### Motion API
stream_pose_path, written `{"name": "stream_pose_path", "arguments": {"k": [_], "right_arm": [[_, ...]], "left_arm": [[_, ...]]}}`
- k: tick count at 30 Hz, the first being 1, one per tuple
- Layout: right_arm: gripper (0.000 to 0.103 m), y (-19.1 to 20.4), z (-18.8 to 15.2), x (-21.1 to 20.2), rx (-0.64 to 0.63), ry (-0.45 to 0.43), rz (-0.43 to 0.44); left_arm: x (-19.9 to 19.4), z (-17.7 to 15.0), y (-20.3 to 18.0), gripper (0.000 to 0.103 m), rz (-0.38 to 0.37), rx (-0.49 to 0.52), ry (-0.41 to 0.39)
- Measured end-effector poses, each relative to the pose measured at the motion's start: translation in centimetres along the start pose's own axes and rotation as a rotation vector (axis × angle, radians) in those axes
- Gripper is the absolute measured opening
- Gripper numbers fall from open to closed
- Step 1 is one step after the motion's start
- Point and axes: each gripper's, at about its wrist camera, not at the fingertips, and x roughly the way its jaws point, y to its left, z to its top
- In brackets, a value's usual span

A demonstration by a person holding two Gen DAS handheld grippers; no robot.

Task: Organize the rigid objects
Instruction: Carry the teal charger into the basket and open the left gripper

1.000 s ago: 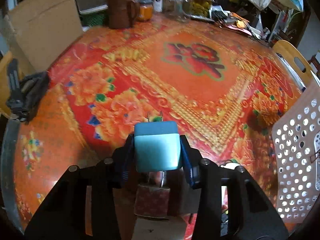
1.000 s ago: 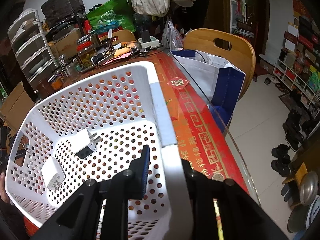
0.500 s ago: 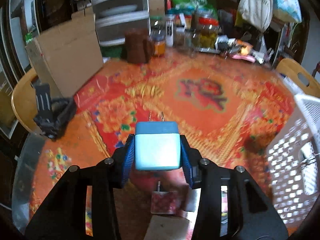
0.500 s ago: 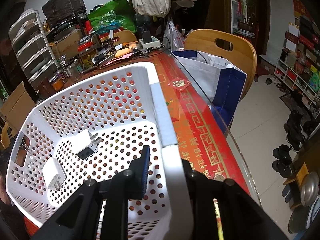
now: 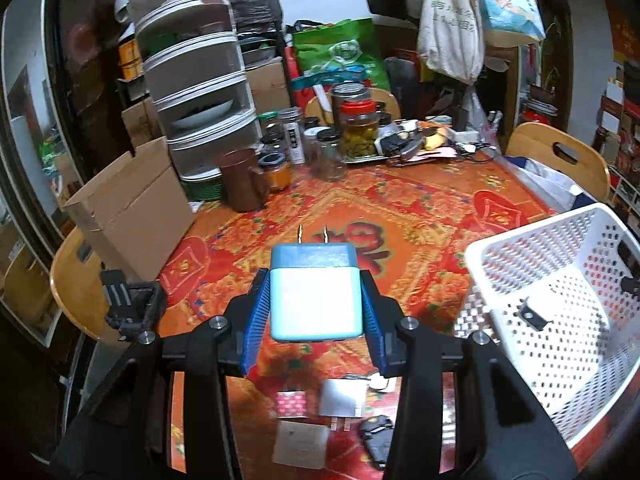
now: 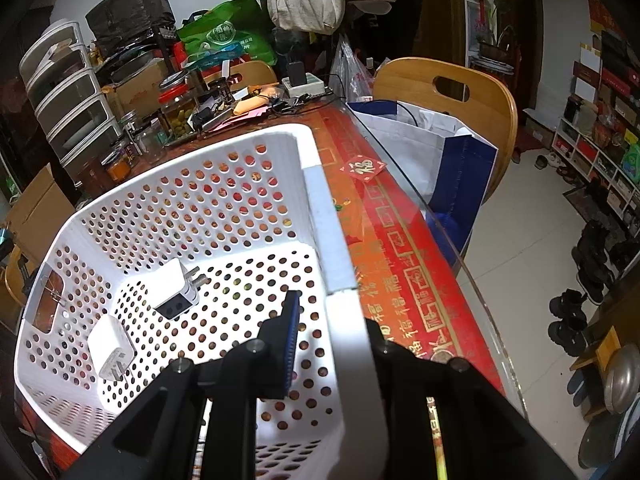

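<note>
Left gripper [image 5: 316,312] is clamping a pale blue charger [image 5: 316,294] between its blue pads [image 5: 256,320]; fingers are closed to the width of the charger body, prongs pointing away from the camera. The charger is hanging above the red floral tablecloth [image 5: 420,216], off the surface as far as I can judge.

White perforated basket [image 5: 560,320] is sitting to the right of the left fingers, near but not under them. Judging from this, the charger is being carried toward the basket and is not yet over its rim.

Right gripper [image 6: 332,344] is gripping the basket wall [image 6: 340,280]: one pad is pressing inside the basket, the other finger is sitting outside, the white rim running between them. Fingers are nearly closed on that wall, apparently steadying the basket.

Already sorted, left of the right fingers on the basket floor: a white plug adapter [image 6: 176,288] lying on its side, and a second white charger [image 6: 112,348] closer to the camera, prongs showing. Two items in so far.

Still waiting on the table below the left fingers: a small pink patterned block [image 5: 292,402], a silver-grey plug [image 5: 342,398], a flat pale square piece [image 5: 300,442], and a dark object [image 5: 376,436] that is too hidden to identify. So the job is looking under halfway done: one piece in transit, several remaining.
</note>
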Motion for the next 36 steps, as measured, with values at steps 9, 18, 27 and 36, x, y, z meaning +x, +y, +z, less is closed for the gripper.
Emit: {"name": "stream_pose_path", "arguments": {"k": [9, 18, 27, 36], "right_arm": [[0.02, -0.2, 0.0, -0.1, 0.012, -0.01, 0.012], [0.02, -0.2, 0.1, -0.1, 0.009, -0.012, 0.025], [0.02, -0.2, 0.0, -0.2, 0.011, -0.016, 0.03], [0.02, -0.1, -0.1, -0.1, 0.007, -0.014, 0.03]], "left_arm": [[-3.9, 2.0, -8.5, 0.04, -0.171, 0.139, -0.012], [-3.3, 0.8, -19.8, 0.04, -0.321, 0.323, 0.112], [1.3, -1.3, -26.4, 0.04, -0.437, 0.426, 0.369], [3.1, -3.0, -27.3, 0.04, -0.425, 0.436, 0.419]]}}
